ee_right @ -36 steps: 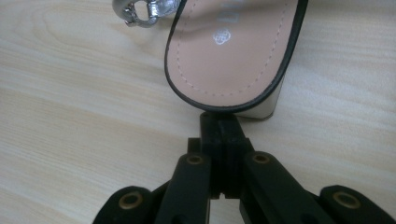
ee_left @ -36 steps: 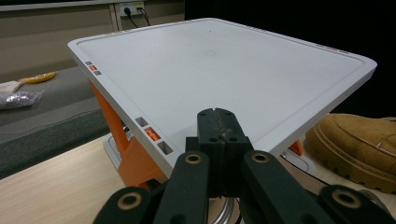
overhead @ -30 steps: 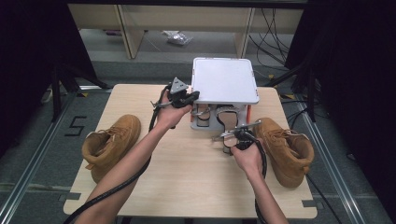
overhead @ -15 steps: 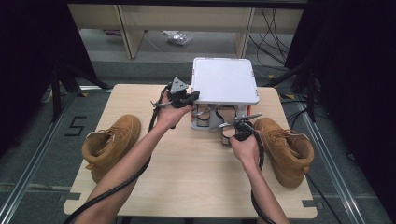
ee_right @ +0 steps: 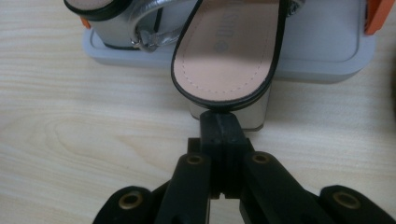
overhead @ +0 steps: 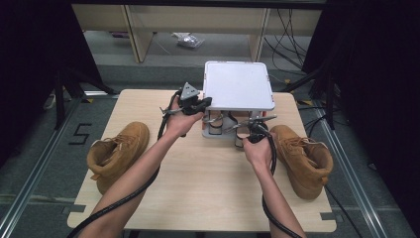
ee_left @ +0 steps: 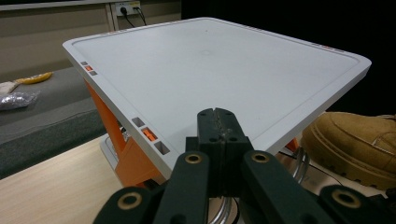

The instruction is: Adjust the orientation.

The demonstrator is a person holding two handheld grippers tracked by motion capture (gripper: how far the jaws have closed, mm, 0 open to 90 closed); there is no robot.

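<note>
The left gripper (overhead: 205, 103) is sitting at the left front corner of the rack (overhead: 238, 85), level with its white top shelf; in the left gripper view its jaws are pressed together with nothing between them, the closed tip (ee_left: 217, 122) lying against the shelf's (ee_left: 219, 70) near edge; orange supports are showing under the shelf, and a tan boot (ee_left: 355, 140) is lying beyond on the right.

The right gripper (overhead: 246, 134) is hovering low in front of the rack's bottom tray, just left of the right boot (overhead: 302, 158); its jaws are likewise shut and holding nothing; in the right gripper view the closed tip (ee_right: 219, 126) is pointing at the heel end of a sandal (ee_right: 229, 51), right at its block heel, though whether it is touching I cannot tell; the sandal, with a pink insole and black edging, is resting on the grey tray (ee_right: 322, 51) with its heel sticking out over the tray's front edge onto the table (ee_right: 70, 130); a second sandal (ee_right: 116, 14) with silver straps is standing beside it on the tray.

In the high view the other boot (overhead: 115, 153) is lying at the table's left edge, well apart from the rack; both forearms are reaching in from the bottom, cables trailing along them.
</note>
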